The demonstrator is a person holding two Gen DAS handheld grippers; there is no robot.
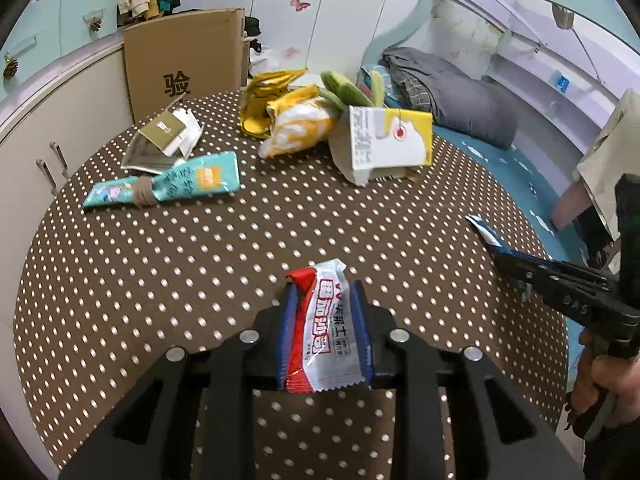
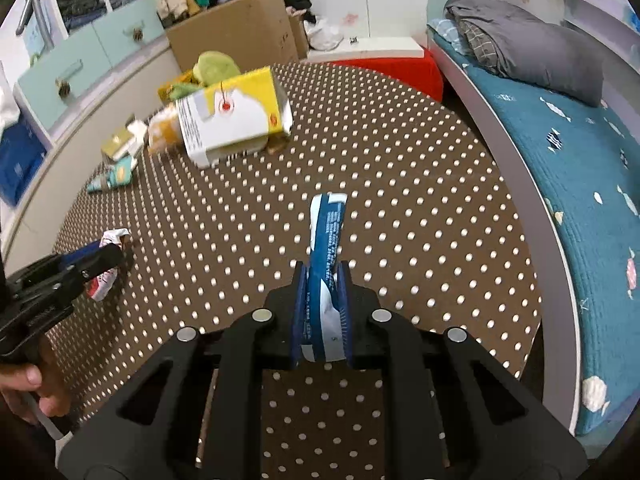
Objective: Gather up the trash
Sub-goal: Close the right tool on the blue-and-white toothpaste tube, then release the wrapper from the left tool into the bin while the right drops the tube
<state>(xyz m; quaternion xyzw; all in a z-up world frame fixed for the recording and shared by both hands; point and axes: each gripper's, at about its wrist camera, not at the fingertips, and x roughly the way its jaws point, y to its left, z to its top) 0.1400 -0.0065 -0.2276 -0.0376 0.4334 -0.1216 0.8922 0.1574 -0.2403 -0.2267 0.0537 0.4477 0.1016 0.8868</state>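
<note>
My left gripper (image 1: pixel 325 300) is shut on a red and white snack wrapper (image 1: pixel 325 332) above the brown dotted table (image 1: pixel 200 272); it also shows in the right wrist view (image 2: pixel 105 258). My right gripper (image 2: pixel 323 276) is shut on a blue and white wrapper (image 2: pixel 326 236), also seen at the right of the left wrist view (image 1: pixel 486 234). At the far side of the table lie a teal wrapper (image 1: pixel 176 184), a yellow and white carton (image 1: pixel 388 144), a yellow snack bag (image 1: pixel 296 124) and a crumpled paper pack (image 1: pixel 164 140).
A cardboard box (image 1: pixel 184 64) stands behind the table. Cabinets (image 1: pixel 48 128) run along the left. A bed with a blue cover (image 2: pixel 560 152) and a grey pillow (image 2: pixel 528 48) lies to the right. A red stool (image 2: pixel 400 68) stands at the far edge.
</note>
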